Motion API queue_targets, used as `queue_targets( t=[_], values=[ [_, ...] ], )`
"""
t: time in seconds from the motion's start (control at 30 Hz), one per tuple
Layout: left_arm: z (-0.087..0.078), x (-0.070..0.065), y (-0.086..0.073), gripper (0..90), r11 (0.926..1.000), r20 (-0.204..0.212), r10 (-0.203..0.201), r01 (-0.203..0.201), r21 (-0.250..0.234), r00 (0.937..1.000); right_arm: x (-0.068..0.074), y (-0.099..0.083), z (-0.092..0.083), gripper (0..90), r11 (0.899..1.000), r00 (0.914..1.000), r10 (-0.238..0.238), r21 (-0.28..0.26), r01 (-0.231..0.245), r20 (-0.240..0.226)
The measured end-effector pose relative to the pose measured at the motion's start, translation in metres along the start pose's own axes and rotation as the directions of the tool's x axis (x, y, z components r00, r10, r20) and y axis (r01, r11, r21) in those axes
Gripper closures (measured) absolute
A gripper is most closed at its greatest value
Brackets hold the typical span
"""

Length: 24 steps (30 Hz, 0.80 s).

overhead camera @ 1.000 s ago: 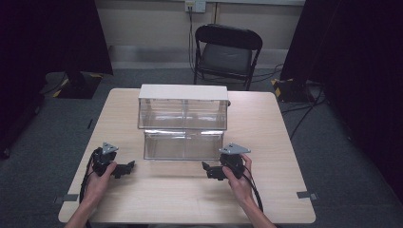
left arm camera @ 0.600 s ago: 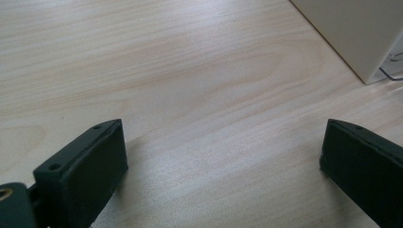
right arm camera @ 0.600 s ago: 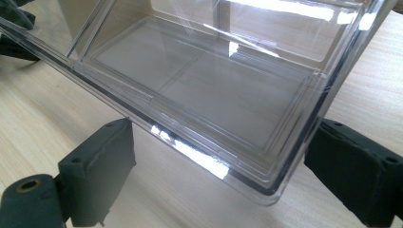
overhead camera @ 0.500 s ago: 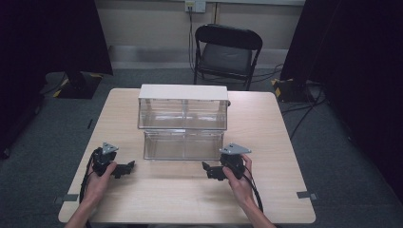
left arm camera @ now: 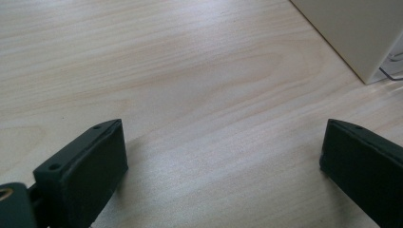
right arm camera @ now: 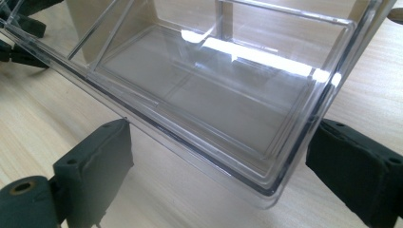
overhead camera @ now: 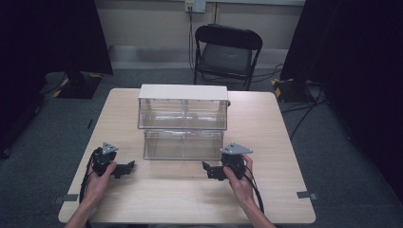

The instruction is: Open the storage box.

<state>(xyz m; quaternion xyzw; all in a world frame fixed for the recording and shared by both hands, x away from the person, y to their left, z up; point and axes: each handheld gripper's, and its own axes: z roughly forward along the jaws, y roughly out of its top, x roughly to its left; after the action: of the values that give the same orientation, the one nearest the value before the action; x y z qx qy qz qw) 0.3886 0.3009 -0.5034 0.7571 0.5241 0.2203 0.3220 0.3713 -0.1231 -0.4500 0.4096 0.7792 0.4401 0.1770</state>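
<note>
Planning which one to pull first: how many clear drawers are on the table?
2. The top drawer sits closed in the white case; the bottom drawer is pulled out toward the person. Both look empty.

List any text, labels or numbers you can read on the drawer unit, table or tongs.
None readable: the clear plastic drawer unit with a white top, the light wooden table, the left tongs and the right tongs carry no visible writing.

Beyond my wooden table stands a black folding chair on grey carpet, black curtains at both sides, a wall socket above
</note>
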Motion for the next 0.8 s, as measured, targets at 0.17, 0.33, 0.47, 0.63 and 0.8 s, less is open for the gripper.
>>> queue_targets(
  t=[0.17, 0.33, 0.47, 0.63, 0.8],
  values=[
    [-0.0001, 0.0000, 0.0000, 1.3, 1.0000, -0.001, 0.000, 0.000, 0.000, 1.0000, 0.0005, 0.0001, -0.0006, 7.6, 1.000, 1.0000, 0.002, -0.005, -0.002, 0.001],
    [0.0000, 0.0000, 0.0000, 1.4, 1.0000, -0.001, 0.000, 0.000, 0.000, 1.0000, 0.0002, 0.0005, -0.0012, 7.4, 1.000, 1.0000, -0.003, -0.009, 0.003, 0.001],
    [0.0000, 0.0000, 0.0000, 1.4, 1.0000, -0.001, 0.000, 0.000, 0.000, 1.0000, 0.0008, 0.0017, -0.0030, 7.0, 1.000, 1.0000, -0.003, -0.015, 0.003, -0.002],
    [0.0000, 0.0000, 0.0000, 1.3, 1.0000, 0.000, 0.000, 0.000, 0.000, 1.0000, 0.0015, 0.0015, -0.0027, 7.0, 1.000, 1.0000, 0.000, -0.019, 0.000, 0.002],
    [0.0000, 0.0000, 0.0000, 1.4, 1.0000, 0.000, 0.000, 0.000, 0.000, 1.0000, 0.0014, 0.0016, -0.0029, 6.9, 1.000, 1.0000, 0.002, -0.020, -0.002, 0.002]
  ],
)
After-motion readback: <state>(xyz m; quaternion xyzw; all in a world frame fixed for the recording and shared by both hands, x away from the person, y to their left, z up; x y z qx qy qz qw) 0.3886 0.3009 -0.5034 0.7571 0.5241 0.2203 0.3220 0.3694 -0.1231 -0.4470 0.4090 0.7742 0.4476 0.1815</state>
